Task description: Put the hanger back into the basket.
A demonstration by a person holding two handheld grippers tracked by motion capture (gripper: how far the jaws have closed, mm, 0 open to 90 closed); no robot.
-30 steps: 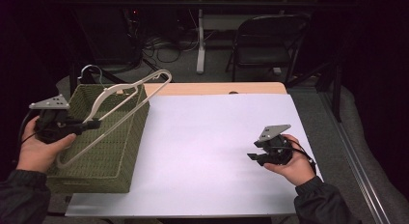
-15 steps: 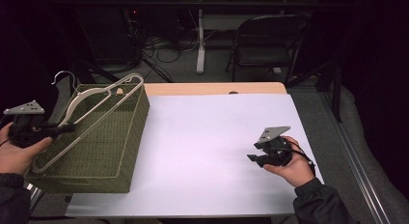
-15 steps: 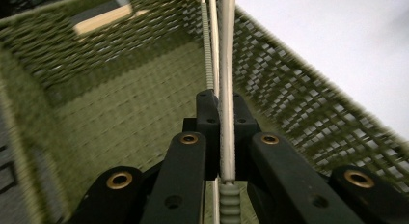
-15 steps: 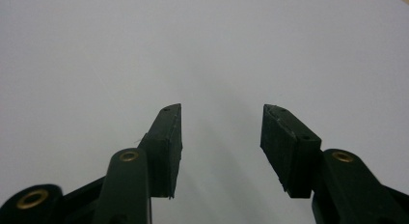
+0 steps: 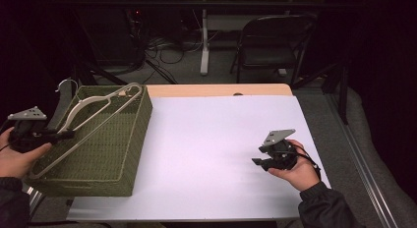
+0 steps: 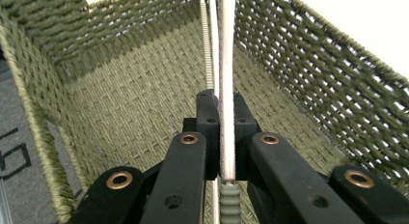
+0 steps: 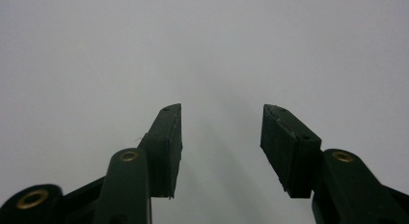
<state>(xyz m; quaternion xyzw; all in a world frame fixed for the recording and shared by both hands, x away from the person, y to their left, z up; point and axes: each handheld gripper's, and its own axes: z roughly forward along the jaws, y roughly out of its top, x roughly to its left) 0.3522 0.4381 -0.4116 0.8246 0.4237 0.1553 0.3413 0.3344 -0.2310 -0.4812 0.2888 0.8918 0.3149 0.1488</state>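
At the table's left edge, my left gripper (image 5: 63,135) pinches the thin bar of a pale plastic clothes hanger (image 6: 225,79) tilted across the woven olive-green basket (image 5: 129,154); I judge its hook could snag the rim, dragging the basket. My right gripper (image 7: 222,147) rests spread on the white tabletop (image 5: 216,139).

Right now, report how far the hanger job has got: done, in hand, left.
Done: the left tool has clamped the pale hanger, whose bar sits pinched between its jaws. In hand: the hanger hangs lifted over the green woven basket, not yet clear of it. Left: placing it, perhaps on the white table. The right tool rests open, holding nothing.
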